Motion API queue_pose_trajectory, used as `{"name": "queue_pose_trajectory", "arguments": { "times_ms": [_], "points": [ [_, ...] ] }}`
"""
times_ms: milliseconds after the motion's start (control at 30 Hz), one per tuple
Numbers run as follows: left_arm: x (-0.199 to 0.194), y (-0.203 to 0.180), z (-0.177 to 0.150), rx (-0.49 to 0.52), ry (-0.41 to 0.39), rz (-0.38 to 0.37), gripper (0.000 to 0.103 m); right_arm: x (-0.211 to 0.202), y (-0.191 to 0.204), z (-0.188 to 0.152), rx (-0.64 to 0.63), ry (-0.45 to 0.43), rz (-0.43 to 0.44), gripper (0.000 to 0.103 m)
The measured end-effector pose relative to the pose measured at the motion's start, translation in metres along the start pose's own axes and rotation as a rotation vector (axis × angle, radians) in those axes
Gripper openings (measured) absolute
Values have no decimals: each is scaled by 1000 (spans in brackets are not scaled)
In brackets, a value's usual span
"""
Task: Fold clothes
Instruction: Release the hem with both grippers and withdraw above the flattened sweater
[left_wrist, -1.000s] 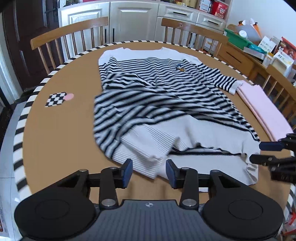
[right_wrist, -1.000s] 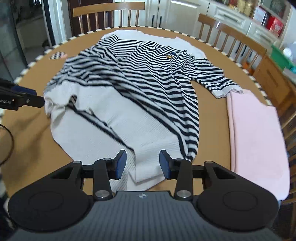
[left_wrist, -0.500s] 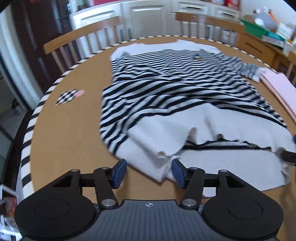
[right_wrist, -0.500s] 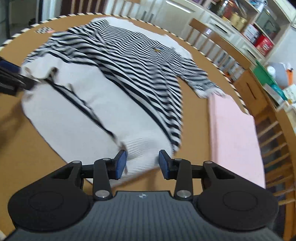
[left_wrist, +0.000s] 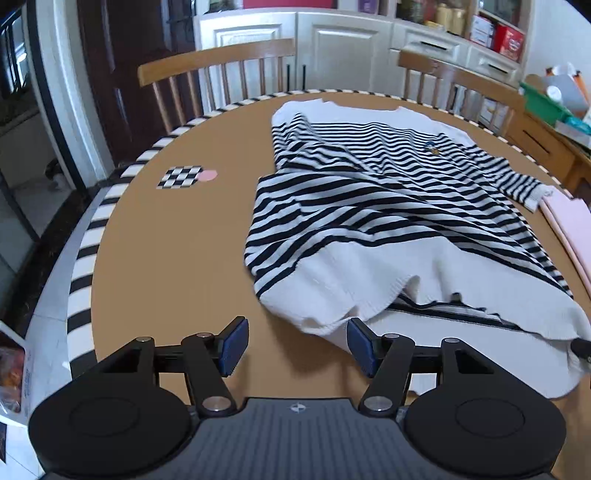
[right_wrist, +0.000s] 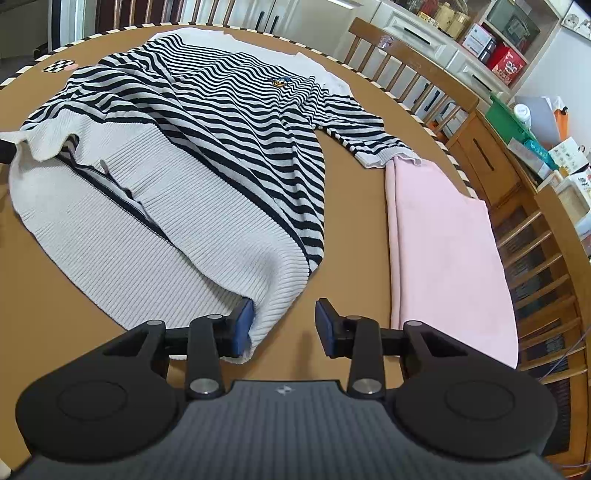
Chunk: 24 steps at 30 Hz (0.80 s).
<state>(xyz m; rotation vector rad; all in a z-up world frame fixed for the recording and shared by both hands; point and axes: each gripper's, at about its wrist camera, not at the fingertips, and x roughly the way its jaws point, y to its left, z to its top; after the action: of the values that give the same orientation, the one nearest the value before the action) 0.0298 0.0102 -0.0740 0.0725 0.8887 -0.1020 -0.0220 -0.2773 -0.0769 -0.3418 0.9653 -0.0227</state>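
In the left wrist view the striped knit sweater (left_wrist: 388, 206) lay spread on the round brown table (left_wrist: 166, 258), neckline toward the far chairs, its white ribbed hem rumpled and partly turned back nearest the camera; the left tool (left_wrist: 295, 345) stood wide, its jaws having just been opening, with only the tip of a hem fold lying between the blue pads (left_wrist: 232, 345) and nothing pressed; the hem corner sat just ahead of the right-hand pad, so the cloth was near but not gripped. The knit looked soft, limp and fairly thick, likely to sag and drag rather than hold a crease, so the ribbed hem corners seemed the soundest places to pinch. In the right wrist view the same sweater (right_wrist: 207, 122) ran away up the table (right_wrist: 351, 229), one sleeve reaching to a folded pink cloth (right_wrist: 443, 236) that lay beside it; the right tool (right_wrist: 284, 325) stood at a middling gap, empty; the opposite hem corner touched the outer face of its left pad (right_wrist: 242, 325), the bare table showing between the jaws.
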Motion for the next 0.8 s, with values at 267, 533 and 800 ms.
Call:
{"name": "queue_pose_trajectory", "arguments": {
  "times_ms": [267, 533, 800],
  "points": [
    [2, -17, -5, 66, 8, -24, 65, -6, -9, -5, 6, 2, -37, 40],
    [25, -36, -20, 191, -73, 74, 67, -12, -16, -6, 46, -7, -24, 44],
    [24, -28, -27, 285, -108, 226, 66, -14, 7, -11, -30, -15, -2, 46]
  ]
}}
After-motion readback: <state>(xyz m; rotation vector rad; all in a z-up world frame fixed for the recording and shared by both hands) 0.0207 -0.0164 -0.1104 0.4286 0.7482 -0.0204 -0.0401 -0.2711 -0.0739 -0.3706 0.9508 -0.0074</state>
